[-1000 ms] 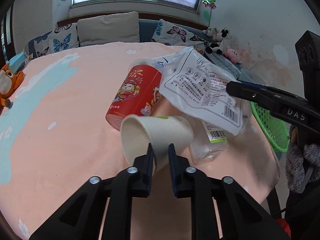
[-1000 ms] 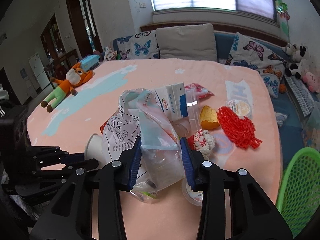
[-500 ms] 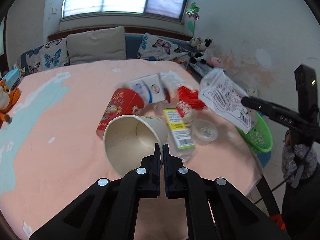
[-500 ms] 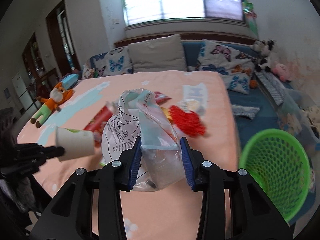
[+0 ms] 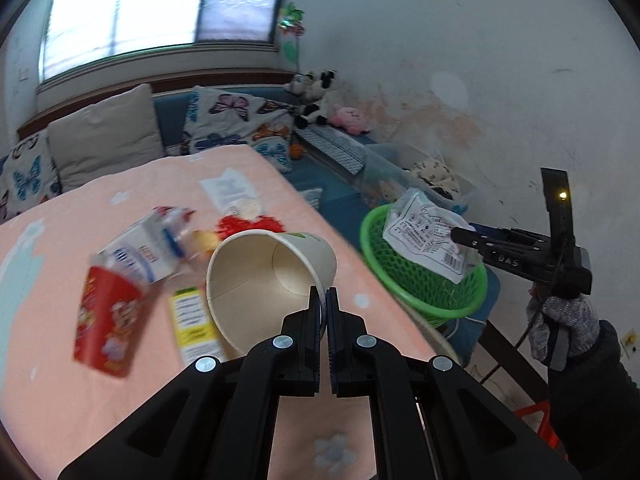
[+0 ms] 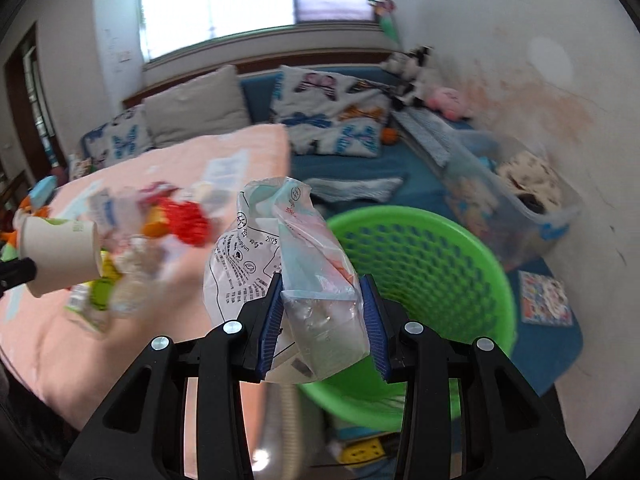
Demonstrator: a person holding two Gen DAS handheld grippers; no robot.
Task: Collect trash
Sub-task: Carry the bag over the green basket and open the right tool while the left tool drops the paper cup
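Your left gripper (image 5: 323, 300) has its fingers pinched tight on the rim wall of the off-white paper cup (image 5: 269, 276), w/ the cup lifted, tipped on its side, mouth facing the camera. It hangs over the peach-pink cloth-covered table (image 5: 60, 380), near the right edge.

Your right gripper (image 6: 322, 316) has its fingers clamped on the crumpled clear plastic bag w/ black print (image 6: 280, 264). In the left wrist view the bag (image 5: 428, 232) sits over the round green mesh plastic basket (image 5: 424, 280), which stands off the table's right side. In the right wrist view the basket (image 6: 432, 264) fills the space just behind & below the bag.

Other trash on the table, blurred: a red printed snack carton (image 5: 110, 324) lying flat, a white milk carton w/ blue print (image 5: 136, 252) just behind it, a yellow-green labelled wrapper (image 5: 192, 320) beside the cup, & a red mesh piece (image 5: 248, 226) farther back. Can't tell more detail on these.
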